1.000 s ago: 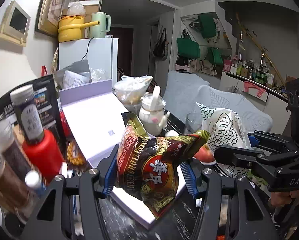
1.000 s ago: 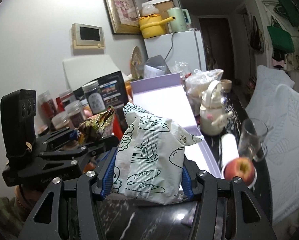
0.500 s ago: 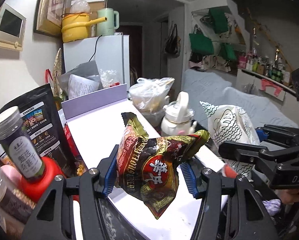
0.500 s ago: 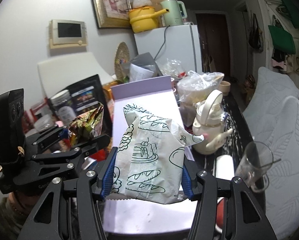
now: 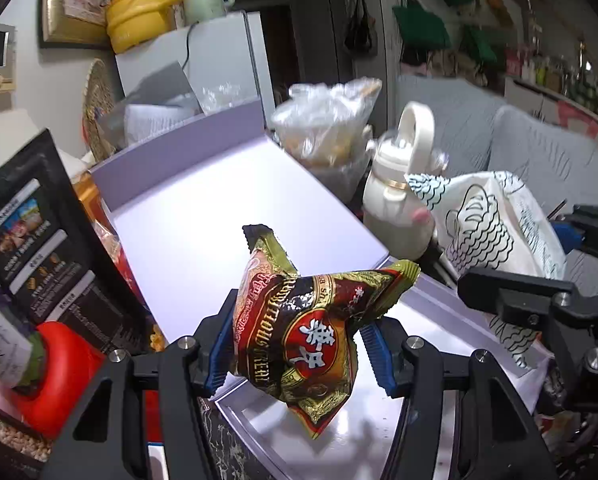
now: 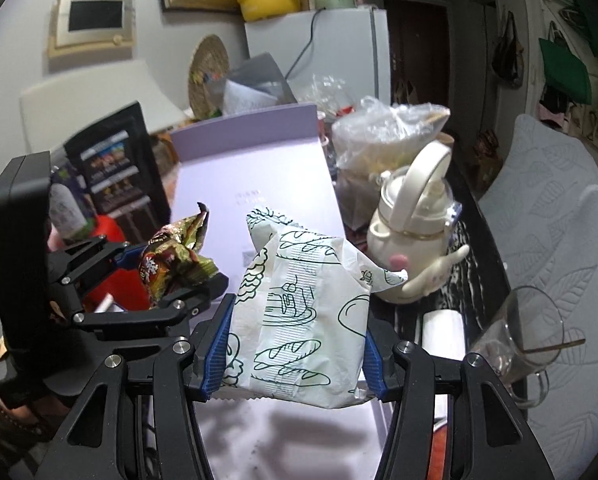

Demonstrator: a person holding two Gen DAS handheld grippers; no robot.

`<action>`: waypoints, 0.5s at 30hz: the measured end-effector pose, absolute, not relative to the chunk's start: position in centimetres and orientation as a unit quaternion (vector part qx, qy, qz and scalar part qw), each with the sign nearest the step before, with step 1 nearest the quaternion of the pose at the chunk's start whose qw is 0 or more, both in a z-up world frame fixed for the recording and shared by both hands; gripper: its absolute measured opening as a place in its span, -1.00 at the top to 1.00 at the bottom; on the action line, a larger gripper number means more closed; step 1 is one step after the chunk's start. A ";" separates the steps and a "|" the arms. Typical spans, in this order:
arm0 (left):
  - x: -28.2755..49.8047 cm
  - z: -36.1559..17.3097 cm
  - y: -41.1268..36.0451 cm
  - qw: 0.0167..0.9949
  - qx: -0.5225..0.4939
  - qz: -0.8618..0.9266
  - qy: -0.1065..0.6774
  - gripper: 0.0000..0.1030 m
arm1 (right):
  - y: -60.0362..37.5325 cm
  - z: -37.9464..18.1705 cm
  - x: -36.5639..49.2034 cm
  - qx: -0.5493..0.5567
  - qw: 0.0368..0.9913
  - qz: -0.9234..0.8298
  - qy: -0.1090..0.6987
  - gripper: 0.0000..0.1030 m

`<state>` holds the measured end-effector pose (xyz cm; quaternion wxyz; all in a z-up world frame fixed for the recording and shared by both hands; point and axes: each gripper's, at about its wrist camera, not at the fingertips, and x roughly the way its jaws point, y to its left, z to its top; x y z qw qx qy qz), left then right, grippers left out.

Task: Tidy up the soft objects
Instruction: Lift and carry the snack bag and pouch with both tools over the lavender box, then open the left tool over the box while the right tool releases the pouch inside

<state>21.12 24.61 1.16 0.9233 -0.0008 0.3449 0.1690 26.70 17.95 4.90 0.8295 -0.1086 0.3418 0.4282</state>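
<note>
Snack packets are what you hold in both grippers, and over the last second you have carried them forward from the dark marbled surface until both hang above the open lavender box, so the drop looks close. Your left gripper is clamped on the red-and-gold snack bag, crumpled between the blue pads, its tail dangling just over the box's near rim. Your right gripper is squeezed onto the white bread packet, printed with green loaf drawings, held above the box floor. On the snack bag you can read part of "NUTRITIOUS CEREAL" and a red roundel with white Chinese characters; the finer print is too blurred. Beside the box, the cream kettle and the drinking glass stand to the right, so keep your right gripper clear of them as you lower.
</note>
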 end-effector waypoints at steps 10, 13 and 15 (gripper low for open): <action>23.5 -3.2 24.8 0.897 0.021 0.174 0.407 -0.10 | 18.9 1.3 28.7 -0.130 0.828 0.398 0.372 -0.07; 23.8 -4.0 24.7 0.890 0.027 0.176 0.420 -0.10 | 19.1 0.0 29.2 -0.133 0.823 0.394 0.386 -0.07; 24.1 -4.4 24.3 0.887 0.041 0.180 0.424 -0.10 | 19.3 -0.7 29.3 -0.138 0.820 0.393 0.393 -0.07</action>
